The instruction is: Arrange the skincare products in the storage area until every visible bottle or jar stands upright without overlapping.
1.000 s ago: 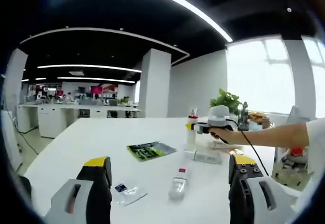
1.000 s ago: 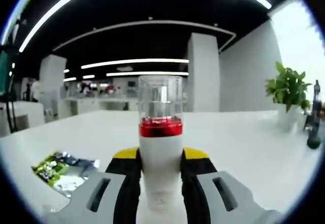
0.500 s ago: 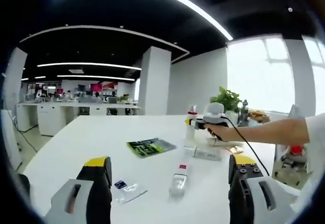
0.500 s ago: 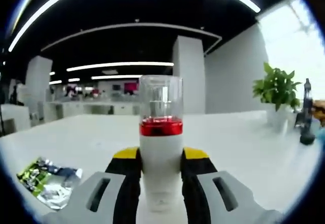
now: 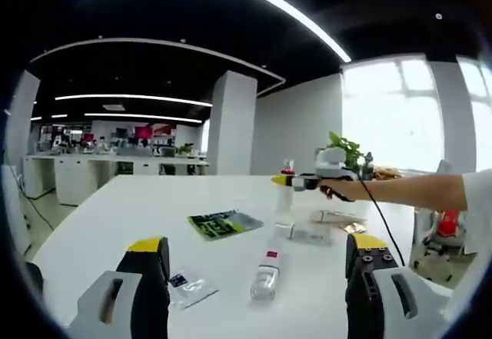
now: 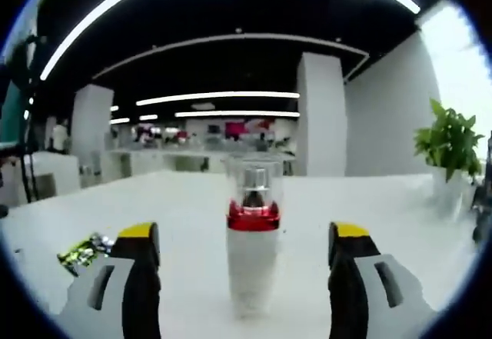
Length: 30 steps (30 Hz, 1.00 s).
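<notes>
A white bottle [image 6: 253,266] with a red band and clear cap stands upright on the white table, between the wide-apart jaws of my right gripper [image 6: 244,233] and touching neither. In the left gripper view the same bottle [image 5: 285,203] stands far across the table, with the right gripper [image 5: 296,181] held by a person's hand beside its cap. A clear bottle with a red band [image 5: 264,274] lies on its side ahead of my open left gripper [image 5: 257,245]. Another clear container [image 5: 309,235] lies flat near the standing bottle.
A green and black sachet [image 5: 224,224] lies mid-table; it appears as a green sachet [image 6: 83,251] in the right gripper view. A small clear packet [image 5: 188,287] sits by my left jaw. A flat pale item [image 5: 333,217] lies further back. A potted plant [image 6: 452,145] stands at the table's far right.
My right gripper has opened and let go of the white bottle, which now stands on the table on its own, and has drawn back a little. The left gripper has barely moved.
</notes>
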Tool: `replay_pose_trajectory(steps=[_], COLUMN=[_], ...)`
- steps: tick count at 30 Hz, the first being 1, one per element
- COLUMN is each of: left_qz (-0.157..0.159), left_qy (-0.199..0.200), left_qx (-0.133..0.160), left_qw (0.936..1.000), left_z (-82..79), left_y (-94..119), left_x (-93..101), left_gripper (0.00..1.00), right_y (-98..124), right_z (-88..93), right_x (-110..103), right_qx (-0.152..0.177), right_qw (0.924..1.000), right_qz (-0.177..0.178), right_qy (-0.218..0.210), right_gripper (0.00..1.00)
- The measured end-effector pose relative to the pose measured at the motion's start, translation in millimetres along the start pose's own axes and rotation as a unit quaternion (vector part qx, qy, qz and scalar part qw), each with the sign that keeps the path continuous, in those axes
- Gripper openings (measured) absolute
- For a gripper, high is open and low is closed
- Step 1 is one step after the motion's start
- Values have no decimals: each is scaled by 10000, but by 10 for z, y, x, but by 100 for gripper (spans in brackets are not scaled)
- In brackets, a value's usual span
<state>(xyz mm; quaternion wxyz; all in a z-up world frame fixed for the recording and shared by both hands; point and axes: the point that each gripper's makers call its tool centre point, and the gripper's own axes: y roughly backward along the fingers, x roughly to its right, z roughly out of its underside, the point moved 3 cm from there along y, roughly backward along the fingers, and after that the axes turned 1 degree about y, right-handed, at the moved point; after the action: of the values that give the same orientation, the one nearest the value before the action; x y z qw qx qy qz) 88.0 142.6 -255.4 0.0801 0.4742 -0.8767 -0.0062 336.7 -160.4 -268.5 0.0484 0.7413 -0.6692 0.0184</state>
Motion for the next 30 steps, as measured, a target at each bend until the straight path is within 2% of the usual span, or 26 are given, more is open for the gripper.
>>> replay_pose_trajectory(steps=[3,5,7,12,13,16,18,19,20,22,23,24,25,27,28,29,30], left_qz=[-14,-22,-29,-8,34,55,53,41,47,58,62,63,48,70,34,43,45], left_qy=[100,99,140,121,121,136,137,163,159,151,150,139,119,114,114,142,169], left_qx=[51,29,17,-46,-63,-63,-52,-63,-62,-60,-19,2,13,7,29,18,-13], left_qw=[9999,9999,9999,9999,9999,9999,9999,9998,9998,9999,9999,9999,9999,9999,9999,9999,9998], left_z=[4,17,44,72,81,82,81,82,80,76,57,44,31,30,24,30,38], left_y=[-5,-5,-1,-18,-29,-34,-38,-45,-43,-39,-27,-20,-17,-9,1,7,18], left_x=[-11,-22,-32,-30,-18,-11,-10,-9,-4,8,20,27,25,33,20,17,15], left_gripper=[98,98,98,97,97,96,96,96,96,96,96,96,96,96,96,96,96], right_y=[-162,-208,-240,-289,-306,-336,-315,-195,-192,-185,-183,-140,-34,120,163,312,425], right_z=[-10,-11,5,-17,-20,-64,-162,-230,-251,-291,-296,-224,-265,-310,-271,-107,23], right_x=[133,175,234,270,258,246,238,227,249,295,268,212,178,115,94,13,18], right_qx=[1,3,110,100,-18,-89,64,148,131,97,85,-107,-53,-15,-398,-1014,-1585], right_qw=[9992,9986,9966,9958,9972,9981,9996,9998,9999,9999,9995,9977,9952,9919,9869,9767,9672], right_qz=[379,520,807,904,733,513,263,107,55,-49,-297,-606,-916,-1195,-1494,-1842,-1941], right_qy=[-134,-137,-110,-95,164,343,127,43,47,57,27,-276,-341,-441,-460,-434,-420], right_gripper=[100,100,100,100,100,100,96,92,87,83,81,78,74,68,68,67,67])
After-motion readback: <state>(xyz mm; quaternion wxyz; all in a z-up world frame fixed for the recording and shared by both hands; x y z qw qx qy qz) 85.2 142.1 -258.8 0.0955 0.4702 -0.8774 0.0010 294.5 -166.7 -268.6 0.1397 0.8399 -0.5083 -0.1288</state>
